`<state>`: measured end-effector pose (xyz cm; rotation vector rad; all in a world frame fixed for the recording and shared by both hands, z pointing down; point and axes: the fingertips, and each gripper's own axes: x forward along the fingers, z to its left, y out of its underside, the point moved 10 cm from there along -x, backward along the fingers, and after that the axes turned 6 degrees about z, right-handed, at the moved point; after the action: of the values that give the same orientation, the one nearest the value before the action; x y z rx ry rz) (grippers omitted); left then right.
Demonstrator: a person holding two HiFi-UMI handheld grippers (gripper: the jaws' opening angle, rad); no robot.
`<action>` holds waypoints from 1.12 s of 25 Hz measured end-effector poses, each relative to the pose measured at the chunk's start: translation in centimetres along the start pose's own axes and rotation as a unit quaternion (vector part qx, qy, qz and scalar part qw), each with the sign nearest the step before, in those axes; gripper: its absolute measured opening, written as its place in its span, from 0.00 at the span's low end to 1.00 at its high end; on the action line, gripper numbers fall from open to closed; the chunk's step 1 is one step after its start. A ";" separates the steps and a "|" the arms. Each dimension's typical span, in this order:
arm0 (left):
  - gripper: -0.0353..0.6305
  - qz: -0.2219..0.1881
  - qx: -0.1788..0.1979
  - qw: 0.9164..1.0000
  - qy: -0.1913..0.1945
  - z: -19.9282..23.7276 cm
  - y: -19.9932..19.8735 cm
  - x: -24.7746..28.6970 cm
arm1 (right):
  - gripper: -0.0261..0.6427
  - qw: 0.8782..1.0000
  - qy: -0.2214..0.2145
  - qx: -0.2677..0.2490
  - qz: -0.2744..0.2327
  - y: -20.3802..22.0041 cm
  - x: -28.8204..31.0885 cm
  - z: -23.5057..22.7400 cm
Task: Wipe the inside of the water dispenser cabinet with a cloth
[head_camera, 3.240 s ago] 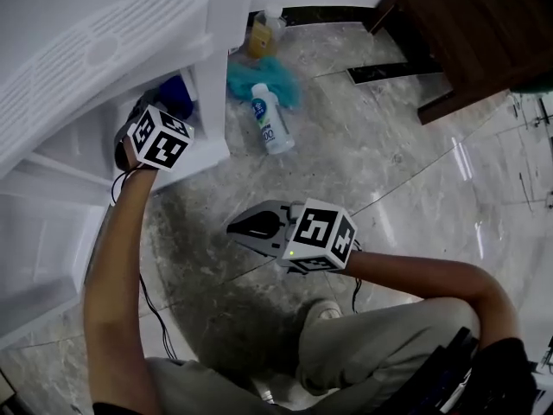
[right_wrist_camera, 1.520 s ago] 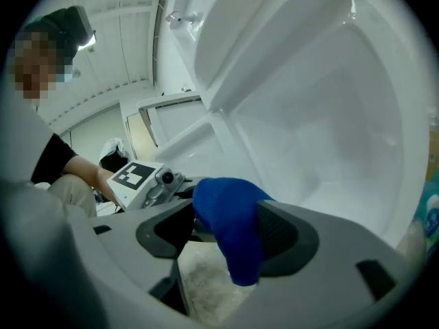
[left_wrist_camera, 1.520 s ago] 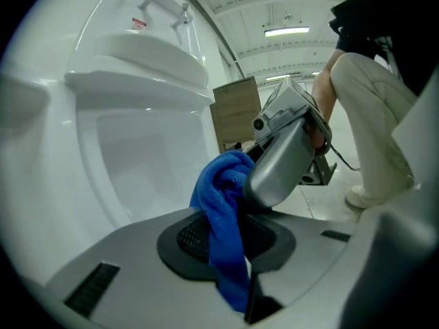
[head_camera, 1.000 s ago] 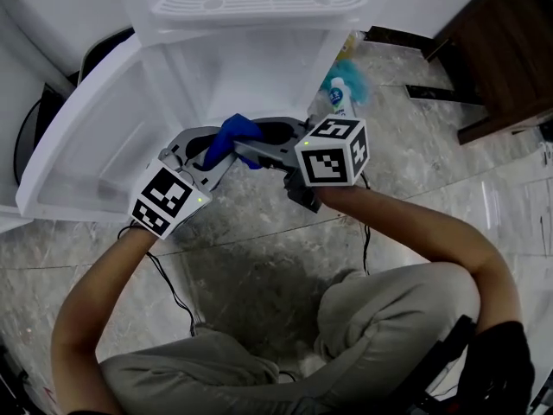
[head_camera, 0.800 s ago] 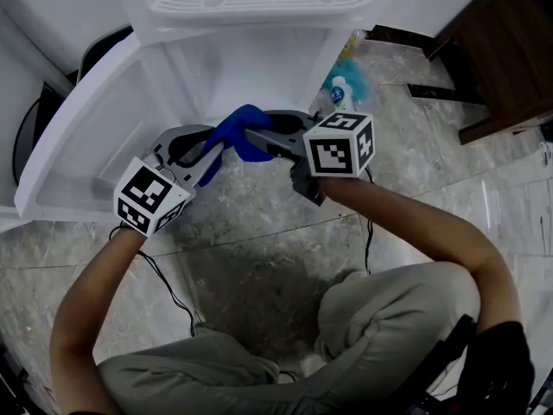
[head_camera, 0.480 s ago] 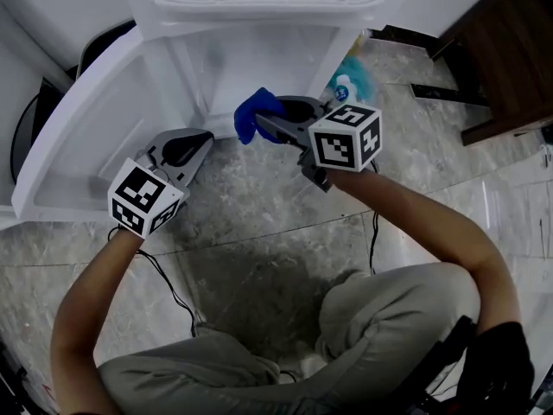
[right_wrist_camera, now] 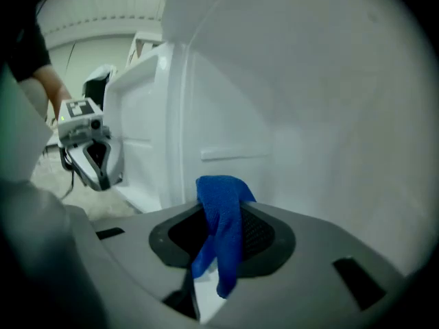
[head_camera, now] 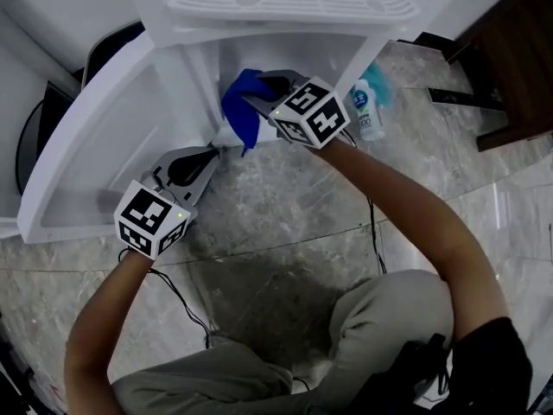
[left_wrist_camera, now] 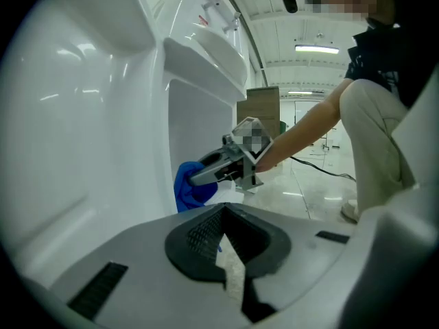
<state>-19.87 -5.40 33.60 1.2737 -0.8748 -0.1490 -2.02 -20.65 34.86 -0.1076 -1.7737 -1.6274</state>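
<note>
The white water dispenser cabinet (head_camera: 186, 76) stands open in the head view, its door (head_camera: 82, 154) swung out to the left. My right gripper (head_camera: 252, 96) reaches into the opening, shut on a blue cloth (head_camera: 241, 113) that hangs from its jaws. In the right gripper view the cloth (right_wrist_camera: 221, 204) drapes between the pads, close to the white inner wall (right_wrist_camera: 309, 122). My left gripper (head_camera: 205, 156) hovers lower left, just outside the cabinet base, jaws shut and empty. The left gripper view shows the right gripper (left_wrist_camera: 221, 167) with the cloth (left_wrist_camera: 189, 188) at the cabinet edge.
A white bottle with a blue label (head_camera: 368, 116) and a teal rag (head_camera: 382, 83) lie on the marble floor right of the cabinet. Dark wooden furniture (head_camera: 510, 50) stands at the far right. A black cable (head_camera: 183, 305) trails across the floor by the person's knees.
The cloth passed from the left gripper to the right one. The left gripper let go, shut and drew back to the lower left. The right gripper carried the cloth up into the cabinet opening.
</note>
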 end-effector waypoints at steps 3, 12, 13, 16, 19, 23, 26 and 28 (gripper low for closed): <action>0.06 0.007 -0.016 1.000 -0.002 -0.1 1.2 -0.5 | 0.18 0.994 0.023 -0.096 0.050 -0.5 3.2 -0.7; 0.06 0.031 -0.058 0.998 0.000 -1.1 3.7 -2.3 | 0.18 0.979 0.069 -0.144 0.127 0.1 10.6 -3.5; 0.06 0.033 -0.062 0.998 -0.001 -1.1 3.9 -2.4 | 0.18 0.979 0.079 -0.139 0.125 -0.1 11.1 -4.0; 0.06 0.041 -0.069 0.997 -0.006 -1.0 4.7 -2.5 | 0.18 0.982 0.090 -0.118 0.120 -0.5 11.4 -5.1; 0.06 0.044 -0.077 0.996 -0.011 -0.8 5.0 -2.5 | 0.18 0.983 0.068 -0.129 0.112 -0.2 10.6 -4.0; 0.06 0.042 -0.068 0.997 -0.011 -0.2 4.8 -1.7 | 0.18 0.976 0.046 -0.177 0.115 0.5 9.7 -3.0; 0.06 0.043 -0.085 0.995 -0.014 -0.1 4.9 -1.5 | 0.18 0.974 0.056 -0.181 0.124 0.0 10.8 -3.7; 0.06 0.038 -0.096 0.995 -0.012 -0.2 4.8 -1.6 | 0.18 0.975 0.065 -0.168 0.130 -0.4 11.5 -4.4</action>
<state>-22.54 -2.83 36.97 1.0605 -0.9068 -0.1828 -8.79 -29.23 40.55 -0.3669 -1.3125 -1.6833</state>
